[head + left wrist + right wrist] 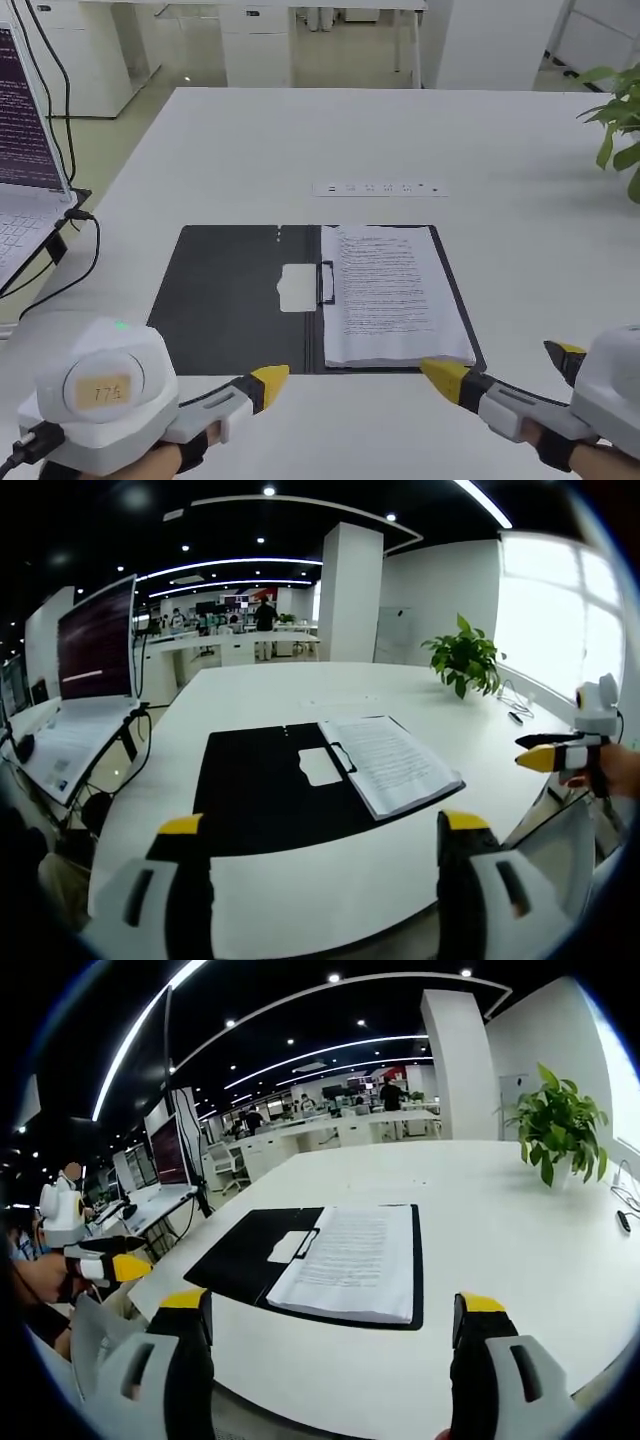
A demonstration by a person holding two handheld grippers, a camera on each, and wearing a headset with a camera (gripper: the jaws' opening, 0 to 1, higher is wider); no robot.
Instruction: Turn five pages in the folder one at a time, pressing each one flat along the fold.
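A black folder lies open on the white table, straight ahead of me. Its left cover is bare black with a white patch beside the centre clip. A stack of printed pages lies flat on the right half. My left gripper hovers open over the table's near edge, its yellow fingertip just short of the folder's front edge. Off the folder's near right corner, my right gripper is also open. Neither gripper touches the folder or the pages, and nothing is between the jaws.
An open laptop on a stand sits at the far left, with cables trailing onto the table. A white power strip lies behind the folder. A green plant stands at the right edge.
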